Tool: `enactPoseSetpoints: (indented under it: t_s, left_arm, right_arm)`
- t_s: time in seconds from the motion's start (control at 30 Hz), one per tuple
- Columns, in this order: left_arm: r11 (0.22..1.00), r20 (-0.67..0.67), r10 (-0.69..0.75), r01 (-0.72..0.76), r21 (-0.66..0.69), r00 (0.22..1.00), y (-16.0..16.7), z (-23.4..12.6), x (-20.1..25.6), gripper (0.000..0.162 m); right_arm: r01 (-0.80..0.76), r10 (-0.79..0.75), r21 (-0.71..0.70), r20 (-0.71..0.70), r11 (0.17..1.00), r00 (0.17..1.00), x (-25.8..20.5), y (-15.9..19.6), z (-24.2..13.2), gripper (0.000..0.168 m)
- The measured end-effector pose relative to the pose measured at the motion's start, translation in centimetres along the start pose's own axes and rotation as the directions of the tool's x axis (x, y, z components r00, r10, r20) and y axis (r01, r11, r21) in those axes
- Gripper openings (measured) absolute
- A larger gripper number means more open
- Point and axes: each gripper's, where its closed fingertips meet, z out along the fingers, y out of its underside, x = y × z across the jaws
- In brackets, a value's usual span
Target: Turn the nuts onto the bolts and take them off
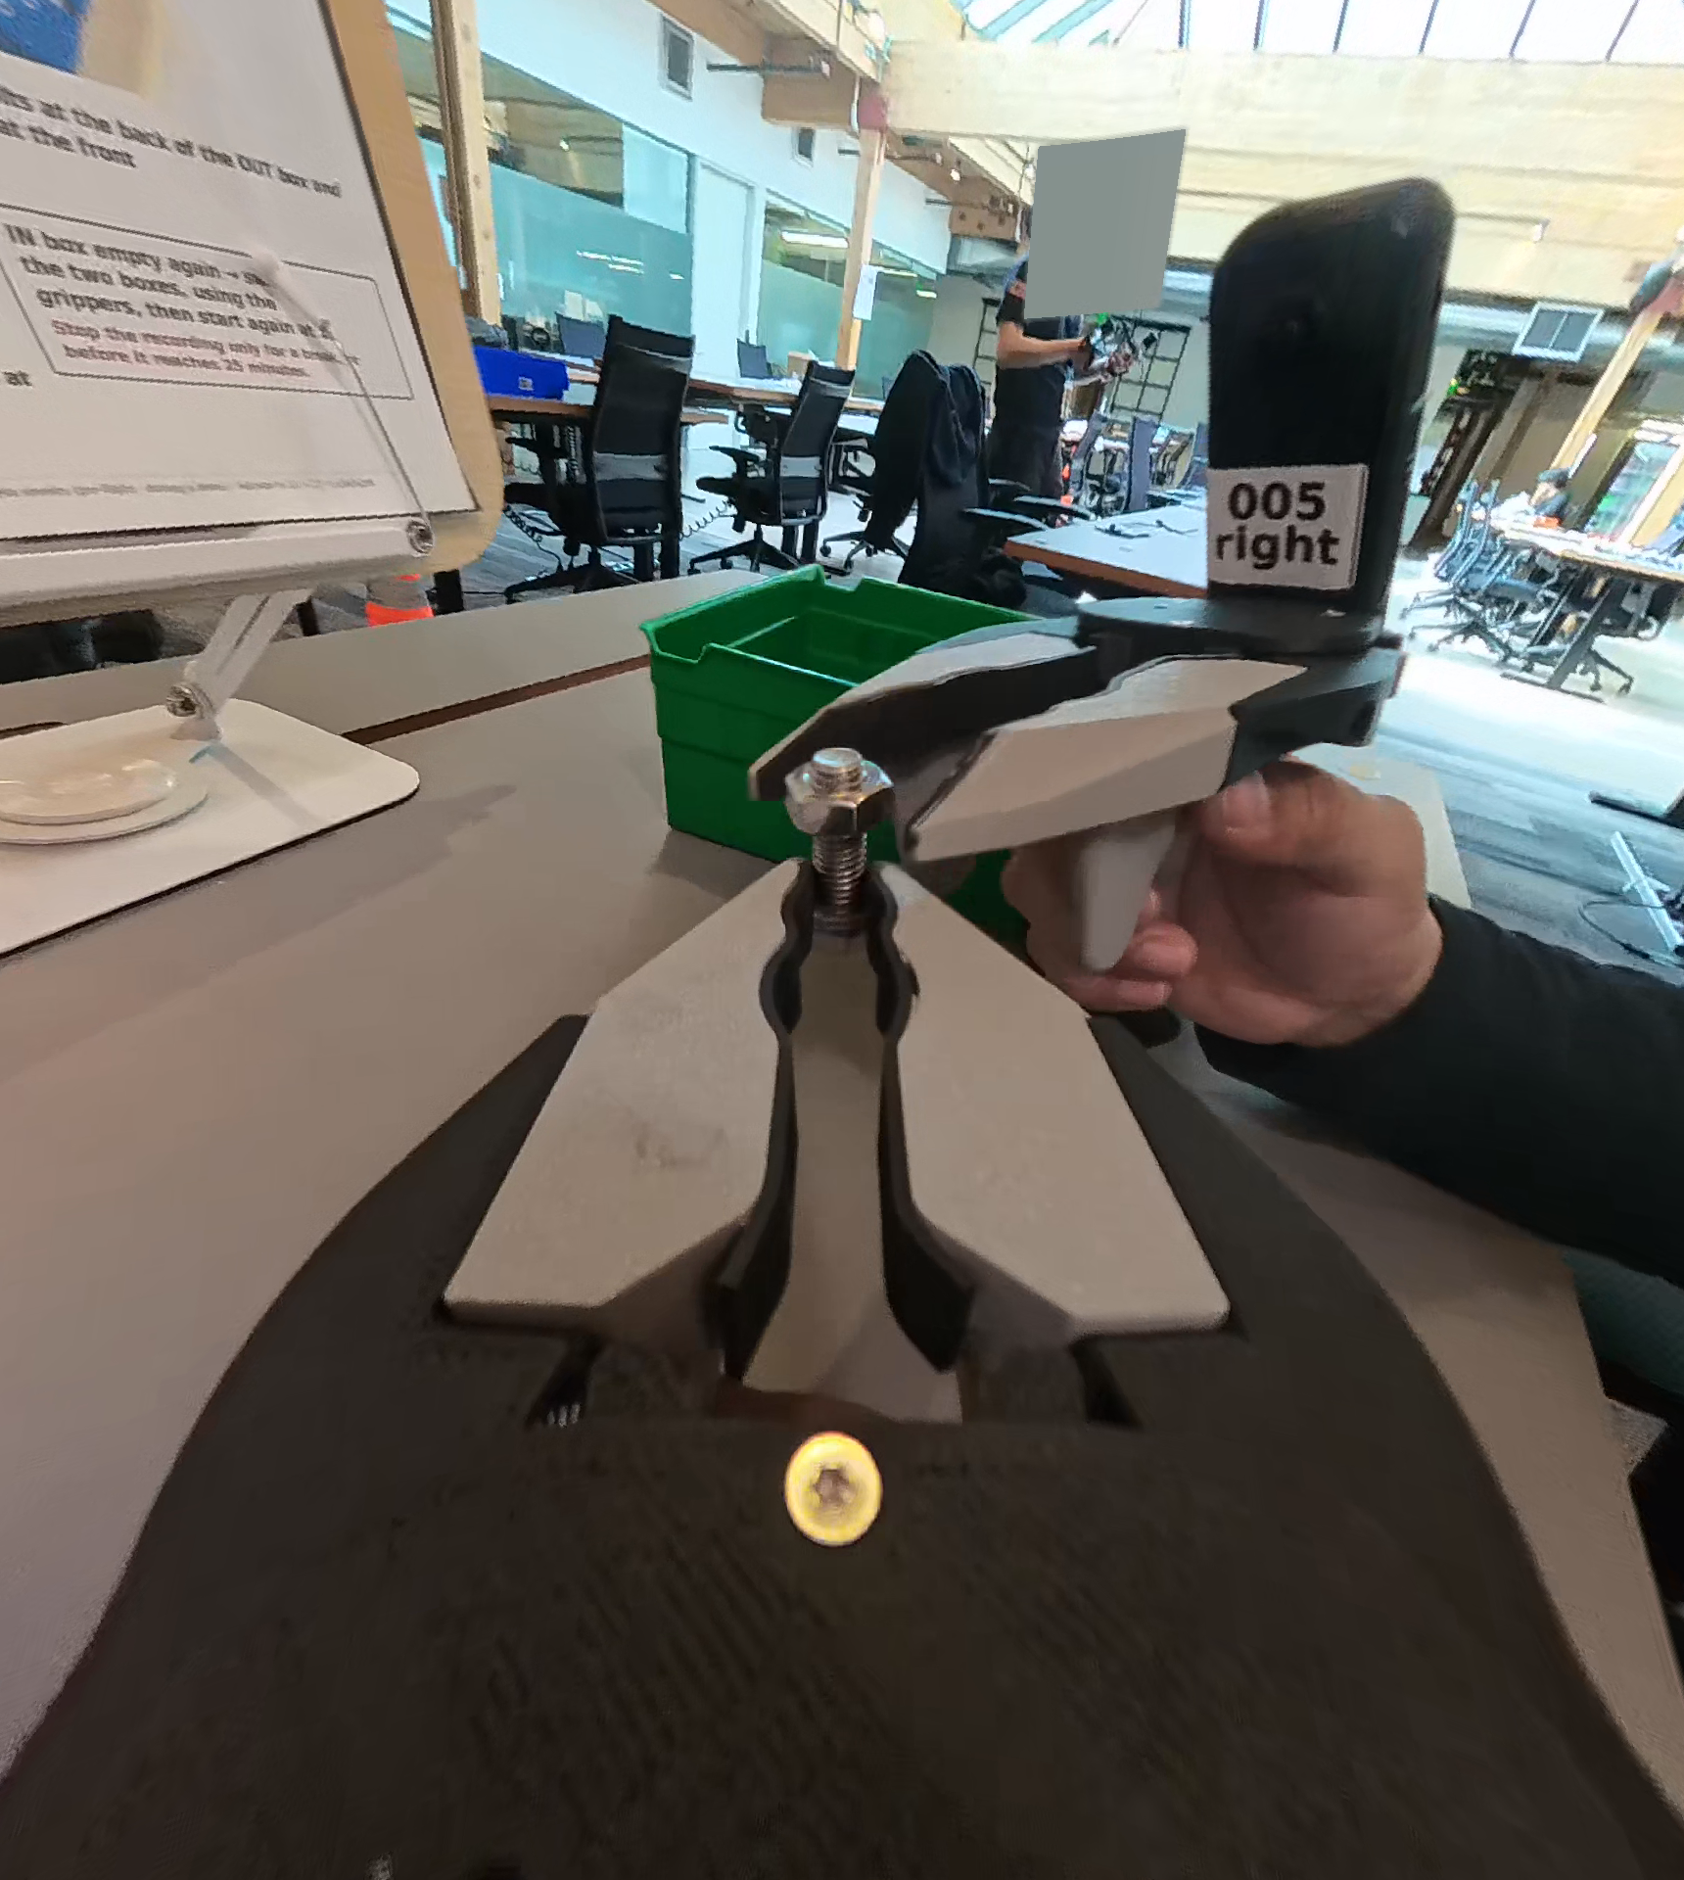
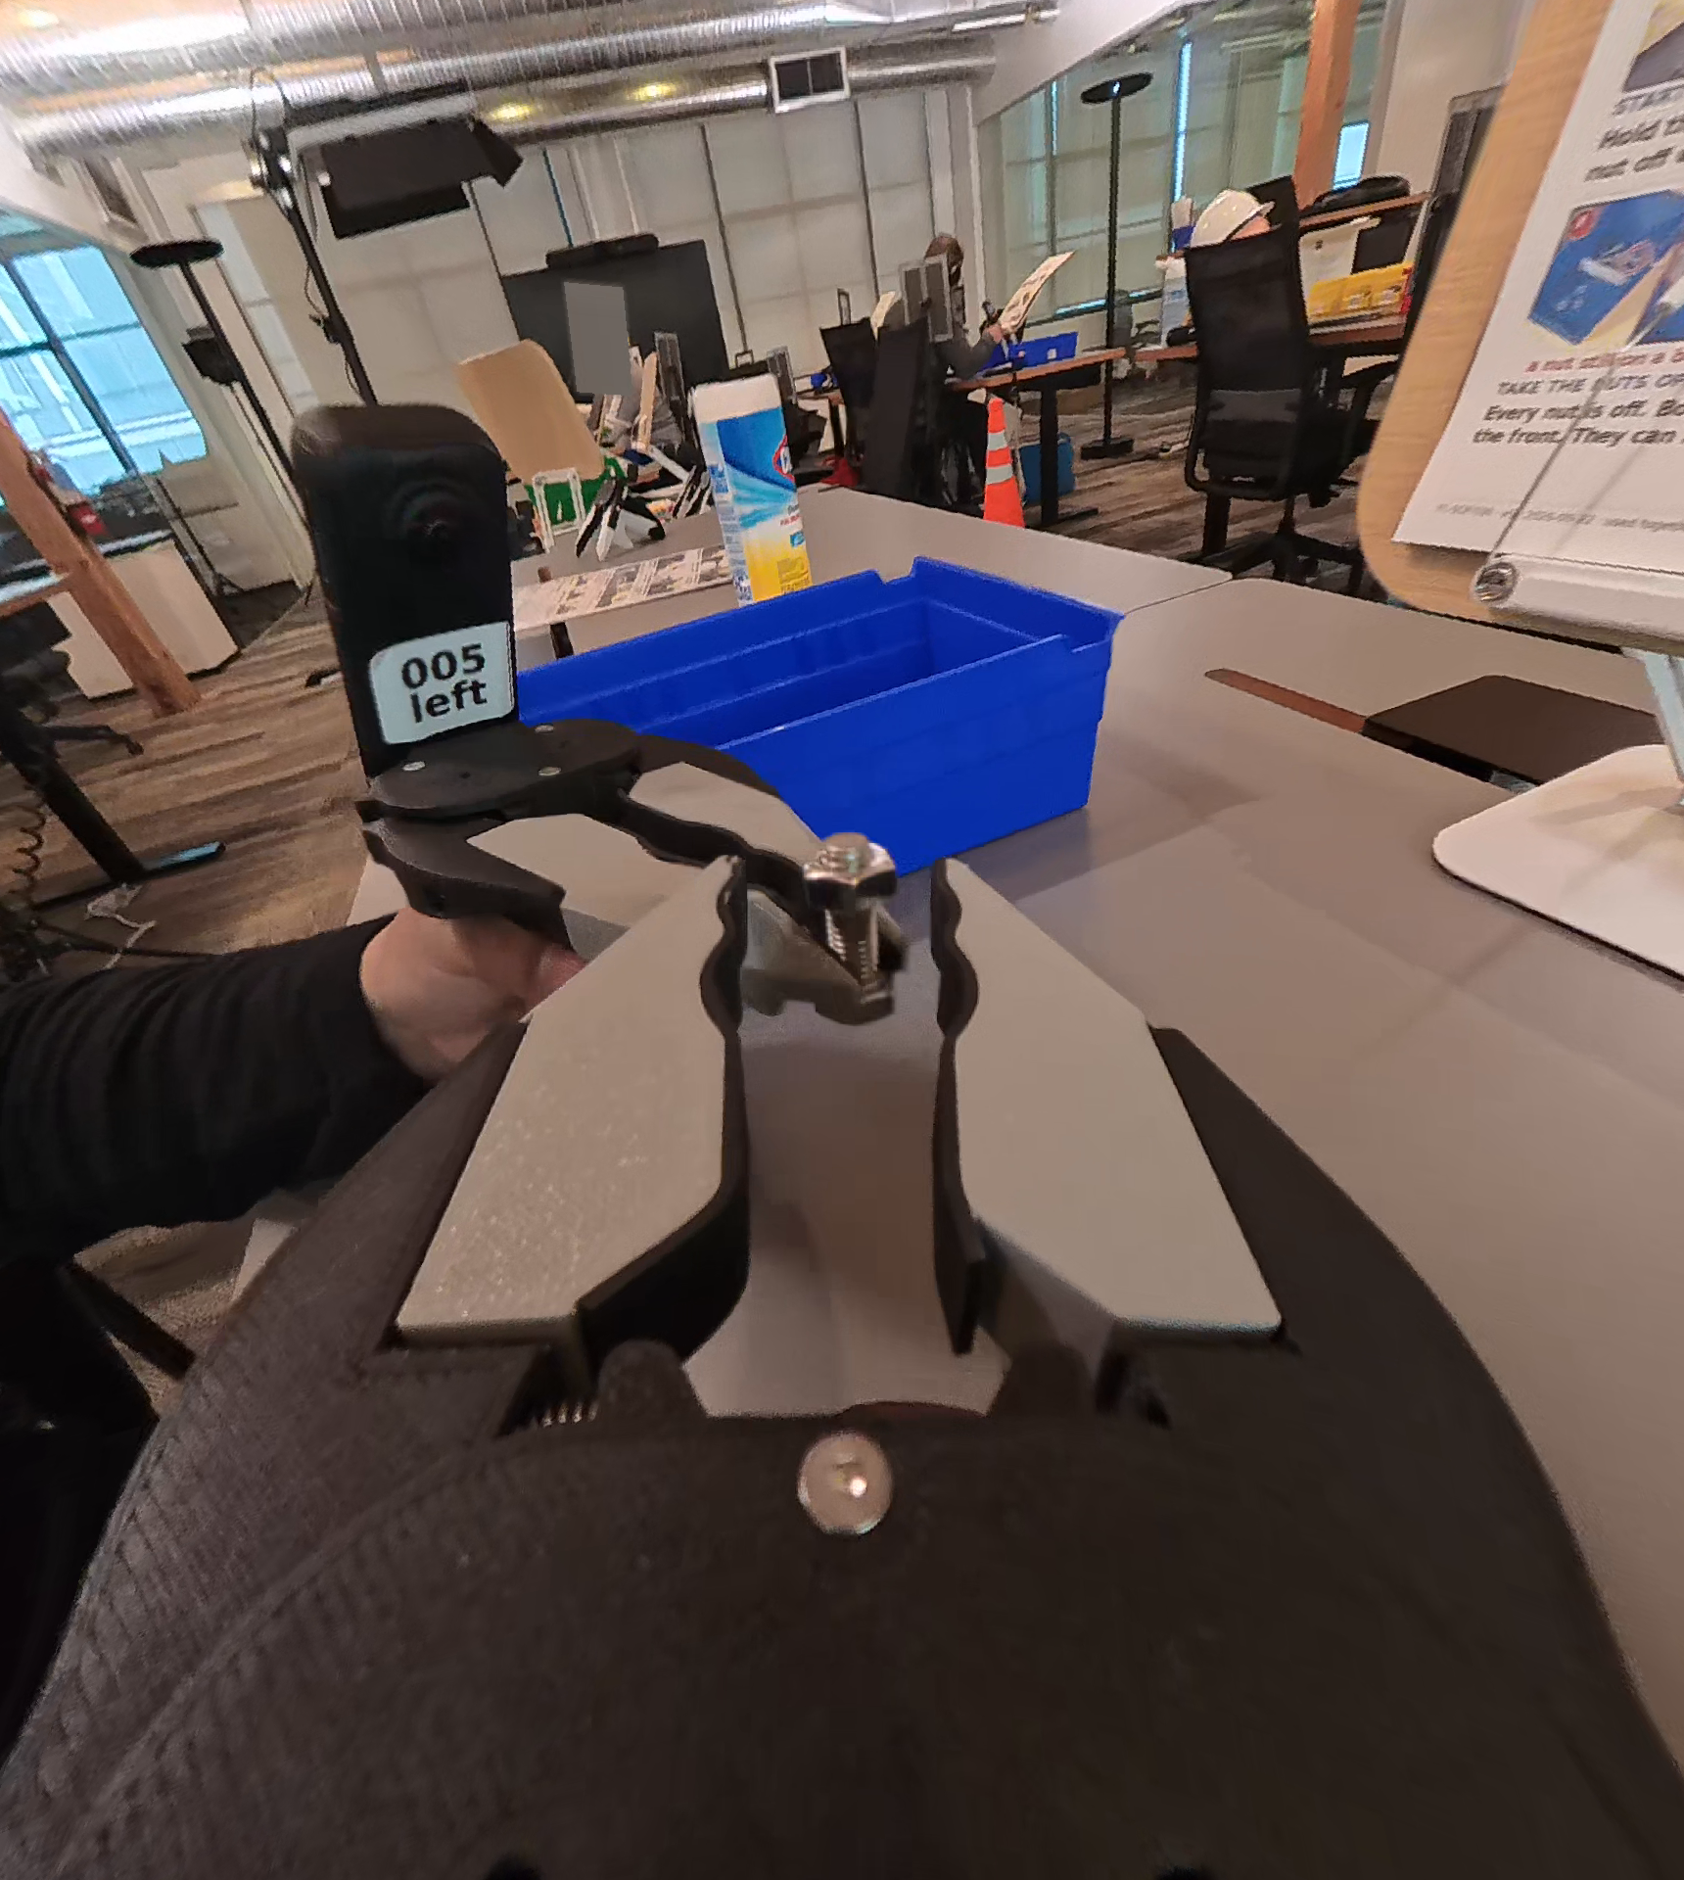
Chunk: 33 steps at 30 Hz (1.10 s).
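**A:** While the left tongs [image 1: 840,908] pinch the bolt [image 1: 836,883] by its lower threads and hold it upright above the desk [image 1: 309,997], where does the nut sit?

**B:** The nut [image 1: 838,796] is near the top of the bolt, with a little thread poking above it. In the right wrist view the right tongs [image 2: 838,916] stand spread, one finger on either side of the nut [image 2: 850,873] and neither seeming to touch it. So one pair is clamped on the bolt and the other is parted and holding nothing.

**A:** Is it going on or coming off?

**B:** I can't tell from this alone. Either way, I judge the step in hand to be getting a fresh bite on the nut.

**A:** How should that be done well?

**B:** Close squarely on two opposite flats, not the corners, so the hex won't slip. Keep the right tongs level with the nut and clear of the left fingertips just below. Turn about the bolt's own axis; a tilt would bind the thread. The left must stay firm, or the bolt will spin along.

**A:** And the bins?

**B:** The green bin [image 1: 716,712] and the blue bin [image 2: 919,753] sit behind on the desk, and what shows of their insides looks empty.
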Motion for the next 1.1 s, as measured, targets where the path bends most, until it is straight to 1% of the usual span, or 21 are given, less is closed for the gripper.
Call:
enactPoseSetpoints:
  t_s: [0.13,0.23,0.33,0.43,0.57,0.67,0.73,0.83,0.93,1.1]
  left_arm:
    - [1.0,-0.01,-0.014,0.014,-0.009,1.0,0.2,0.0,0.1,0.006]
    - [0.999,-0.017,0.034,-0.035,-0.03,0.999,0.6,0.4,0.8,0.006]
    - [0.998,-0.039,0.047,-0.049,-0.037,0.998,0.8,0.7,1.4,0.007]
    - [0.999,-0.021,0.039,-0.039,-0.029,0.999,0.6,0.5,0.9,0.007]
    - [1.0,0.002,0.012,-0.012,-0.009,1.0,0.1,0.1,0.1,0.007]
    - [1.0,-0.028,0.008,-0.008,-0.023,1.0,0.4,0.3,0.7,0.006]
    - [0.999,-0.049,0.025,-0.027,-0.034,0.999,0.7,0.6,1.3,0.006]
    - [0.997,-0.082,0.043,-0.048,-0.054,0.996,1.2,1.0,2.3,0.007]
    - [0.998,-0.06,0.044,-0.048,-0.051,0.997,1.1,0.9,1.9,0.007]
    - [1.0,-0.011,0.014,-0.014,0.002,1.0,-0.1,0.1,0.5,0.007]
  right_arm:
    - [-0.008,0.008,0.01,0.023,1.0,1.0,-0.3,-0.2,-0.1,0.029]
    - [0.006,-0.006,-0.005,0.025,1.0,1.0,-0.8,0.3,0.7,0.034]
    - [0.015,-0.014,-0.025,0.031,1.0,0.999,-1.1,0.7,1.1,0.034]
    - [0.027,-0.027,-0.017,0.009,0.999,1.0,-0.7,0.4,0.7,0.034]
    - [0.006,-0.006,0.012,0.004,1.0,1.0,-0.1,-0.4,-0.2,0.032]
    - [0.008,-0.008,0.001,0.021,1.0,1.0,-0.5,-0.1,0.1,0.03]
    - [0.006,-0.006,-0.009,0.034,1.0,0.999,-1.0,0.3,0.7,0.035]
    - [0.03,-0.029,-0.038,0.033,0.999,0.999,-1.4,0.9,1.2,0.036]
    - [0.044,-0.044,-0.027,0.017,0.999,0.999,-1.0,0.4,0.6,0.033]
    - [0.032,-0.032,0.008,0.003,0.999,0.999,-0.2,-0.5,-0.5,0.03]
